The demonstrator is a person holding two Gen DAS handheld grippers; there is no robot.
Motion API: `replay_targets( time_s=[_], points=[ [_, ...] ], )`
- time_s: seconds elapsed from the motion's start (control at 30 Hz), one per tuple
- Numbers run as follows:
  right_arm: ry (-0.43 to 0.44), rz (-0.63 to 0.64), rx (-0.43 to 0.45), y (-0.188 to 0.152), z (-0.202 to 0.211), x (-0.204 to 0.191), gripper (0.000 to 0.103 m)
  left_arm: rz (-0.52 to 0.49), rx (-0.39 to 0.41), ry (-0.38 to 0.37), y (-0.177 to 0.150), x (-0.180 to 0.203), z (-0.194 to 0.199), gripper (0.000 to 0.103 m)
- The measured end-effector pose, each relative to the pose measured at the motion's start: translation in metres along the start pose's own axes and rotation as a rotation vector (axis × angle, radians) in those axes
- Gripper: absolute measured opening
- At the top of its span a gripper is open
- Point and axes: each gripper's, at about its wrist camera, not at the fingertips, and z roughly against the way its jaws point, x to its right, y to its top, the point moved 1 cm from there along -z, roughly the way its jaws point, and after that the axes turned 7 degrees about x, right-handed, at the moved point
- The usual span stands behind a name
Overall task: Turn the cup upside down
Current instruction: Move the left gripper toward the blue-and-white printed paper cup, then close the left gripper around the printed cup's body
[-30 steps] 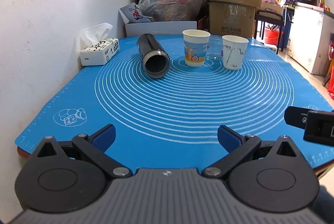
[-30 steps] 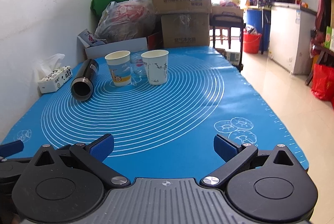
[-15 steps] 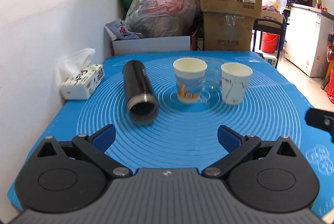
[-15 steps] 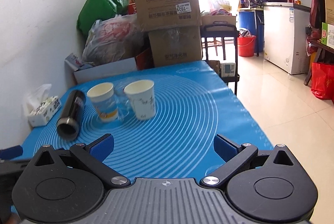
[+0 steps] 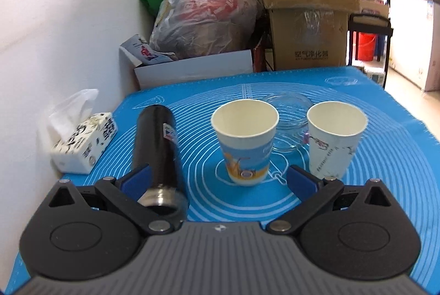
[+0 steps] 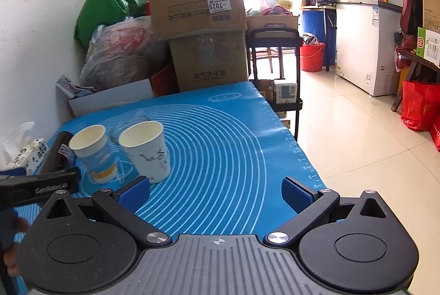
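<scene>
Two paper cups stand upright, mouths up, on the blue mat [image 5: 385, 157]. The cup with the blue and orange print [image 5: 245, 141] is straight ahead of my open, empty left gripper [image 5: 218, 179], between its fingers' line. The white cup with a dark branch print [image 5: 334, 139] stands to its right. In the right wrist view the white cup [image 6: 147, 152] is just beyond the left fingertip of my open, empty right gripper [image 6: 216, 191], with the blue cup [image 6: 93, 153] further left.
A black metal flask [image 5: 158, 152] lies on its side left of the cups, its open end by my left finger. A glass dish [image 5: 288, 116] sits behind the cups. A tissue box [image 5: 82, 143] is by the wall. Cardboard boxes [image 5: 308, 6] and bags stand beyond the table.
Both grippers have moved forward toward the cups, which now appear larger and closer. The jaws stay open. The cups and the flask have not moved.
</scene>
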Motion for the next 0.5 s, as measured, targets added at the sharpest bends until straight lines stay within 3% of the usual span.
replay_targets(
  time_s=[0.5],
  points=[
    [-0.019, 0.018, -0.038, -0.009, -0.034, 0.008, 0.103, -0.016, -0.015, 0.018, 0.006, 0.019, -0.068, 0.101]
  ],
)
